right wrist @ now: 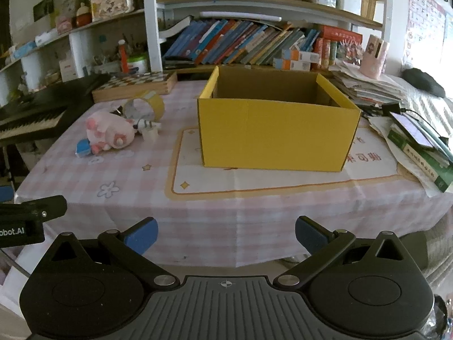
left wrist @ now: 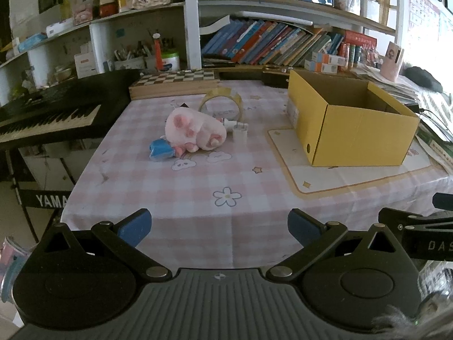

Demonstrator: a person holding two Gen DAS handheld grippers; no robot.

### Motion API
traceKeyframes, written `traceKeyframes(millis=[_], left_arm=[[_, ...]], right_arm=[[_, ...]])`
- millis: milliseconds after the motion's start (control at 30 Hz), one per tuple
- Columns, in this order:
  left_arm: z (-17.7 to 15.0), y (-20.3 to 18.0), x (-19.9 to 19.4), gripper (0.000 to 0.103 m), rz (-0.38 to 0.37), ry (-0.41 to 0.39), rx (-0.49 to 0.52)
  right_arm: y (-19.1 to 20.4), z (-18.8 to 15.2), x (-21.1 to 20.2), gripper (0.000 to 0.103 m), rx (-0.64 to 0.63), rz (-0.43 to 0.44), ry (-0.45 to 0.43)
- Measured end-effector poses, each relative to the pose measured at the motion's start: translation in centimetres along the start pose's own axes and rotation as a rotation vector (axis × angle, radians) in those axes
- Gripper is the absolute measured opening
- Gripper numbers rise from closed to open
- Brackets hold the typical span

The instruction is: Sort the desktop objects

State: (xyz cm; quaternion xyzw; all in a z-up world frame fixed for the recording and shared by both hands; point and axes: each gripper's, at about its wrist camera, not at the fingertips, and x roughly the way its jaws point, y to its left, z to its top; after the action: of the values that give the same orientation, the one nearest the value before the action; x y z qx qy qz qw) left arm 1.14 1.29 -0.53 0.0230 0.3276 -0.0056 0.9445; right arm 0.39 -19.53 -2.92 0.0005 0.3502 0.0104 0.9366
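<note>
"YAMA" in white, cut off, on the keyboard stand's crossbar (left wrist: 46, 199). "DAS" on the right gripper's black body (left wrist: 430, 236) at the frame edge; "obot.AI" on the left gripper's body (right wrist: 21, 231). Alphabet chart (right wrist: 424, 5) on the wall: A, E, I, M readable. Red characters on the mat (right wrist: 365, 158), too blurred.

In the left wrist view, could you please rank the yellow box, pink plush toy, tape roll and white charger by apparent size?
1. Yellow box, by far the largest.
2. Pink plush toy.
3. Tape roll, partly hidden behind the plush and farther away, so its rank is less certain.
4. White charger, smallest.
</note>
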Motion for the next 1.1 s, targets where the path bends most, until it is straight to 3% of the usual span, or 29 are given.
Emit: traceKeyframes(millis=[1100], left_arm=[[0.2, 3.3, 0.2, 0.103, 0.072, -0.008, -0.086]], right_arm=[[3.1, 1.4, 1.6, 0.103, -0.080, 0.097, 0.012]])
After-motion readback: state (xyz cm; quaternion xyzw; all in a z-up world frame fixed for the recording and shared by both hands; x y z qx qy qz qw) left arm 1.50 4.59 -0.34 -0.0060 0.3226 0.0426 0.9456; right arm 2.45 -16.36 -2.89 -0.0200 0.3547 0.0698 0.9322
